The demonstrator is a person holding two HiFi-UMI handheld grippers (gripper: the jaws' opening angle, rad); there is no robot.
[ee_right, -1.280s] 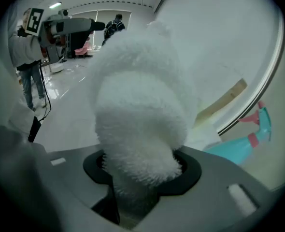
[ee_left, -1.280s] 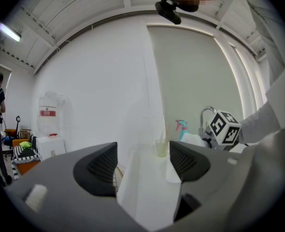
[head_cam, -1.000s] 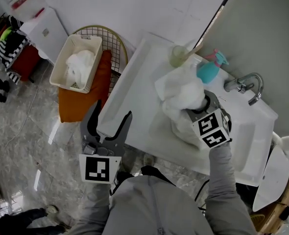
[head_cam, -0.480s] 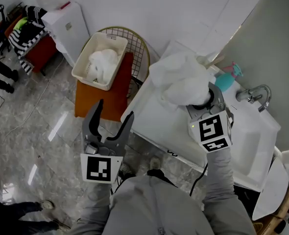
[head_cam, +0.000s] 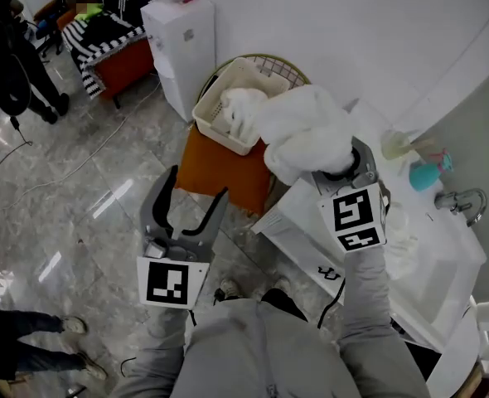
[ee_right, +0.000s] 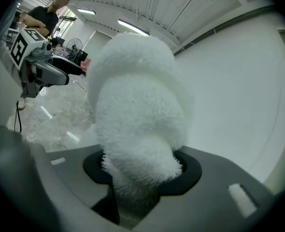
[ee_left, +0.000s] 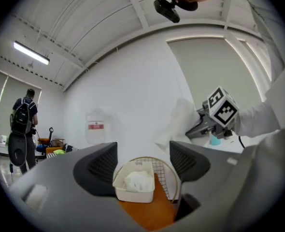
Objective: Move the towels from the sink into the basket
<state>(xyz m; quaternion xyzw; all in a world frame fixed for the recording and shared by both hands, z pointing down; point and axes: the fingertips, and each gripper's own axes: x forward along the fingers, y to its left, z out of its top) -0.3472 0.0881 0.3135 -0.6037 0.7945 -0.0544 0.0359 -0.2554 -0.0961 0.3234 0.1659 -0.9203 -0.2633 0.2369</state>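
Note:
My right gripper (head_cam: 337,166) is shut on a bunched white towel (head_cam: 307,133), held in the air between the sink (head_cam: 443,268) and the cream basket (head_cam: 213,122). In the right gripper view the towel (ee_right: 137,115) fills the space between the jaws. Another white towel (head_cam: 240,108) lies in the basket, which stands on an orange stool (head_cam: 220,168). My left gripper (head_cam: 191,199) is open and empty over the floor, left of the sink. The left gripper view shows the basket (ee_left: 134,182) straight ahead between the jaws, with the right gripper (ee_left: 200,124) and its towel (ee_left: 176,124) at upper right.
A round wire rack (head_cam: 282,65) stands behind the basket. A white cabinet (head_cam: 181,44) sits to its left. A teal spray bottle (head_cam: 423,175), a cup (head_cam: 396,143) and the tap (head_cam: 462,202) are at the sink's back. A person with a backpack (head_cam: 8,65) stands at far left.
The right gripper has lifted the towel out of the sink and carried it left toward the basket. The left gripper has swung the same way, still open.

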